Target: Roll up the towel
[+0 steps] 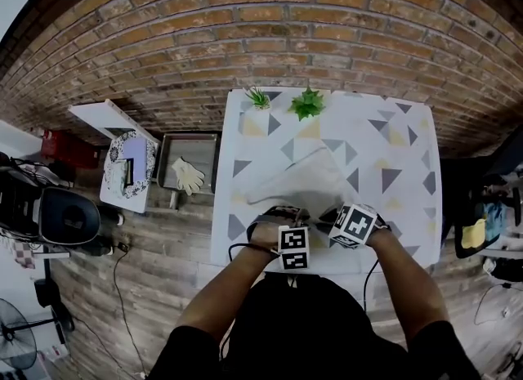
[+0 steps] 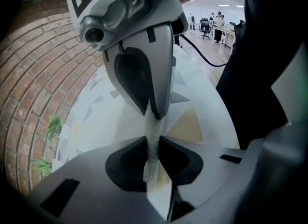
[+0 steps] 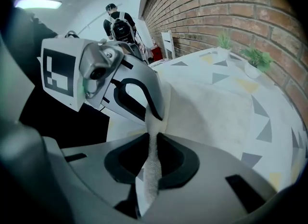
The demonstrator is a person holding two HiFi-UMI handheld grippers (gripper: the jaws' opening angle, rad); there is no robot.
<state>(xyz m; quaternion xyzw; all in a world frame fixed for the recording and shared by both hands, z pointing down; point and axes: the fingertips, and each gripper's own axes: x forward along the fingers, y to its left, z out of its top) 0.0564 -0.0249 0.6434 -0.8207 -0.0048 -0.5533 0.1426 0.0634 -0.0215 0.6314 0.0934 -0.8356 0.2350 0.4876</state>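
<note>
Patterned table (image 1: 400, 137) before brick wall: towel (image 1: 304, 176) lies spread, near edge pinched by left gripper (image 2: 153, 156) and right gripper (image 3: 151, 163). Judged light, limp, grippy; hold that edge.

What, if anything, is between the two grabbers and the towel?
Nothing visible. The left gripper and right gripper each pinch the near edge of the towel. The two small plants stand at the far end of the table, apart from the towel.
</note>
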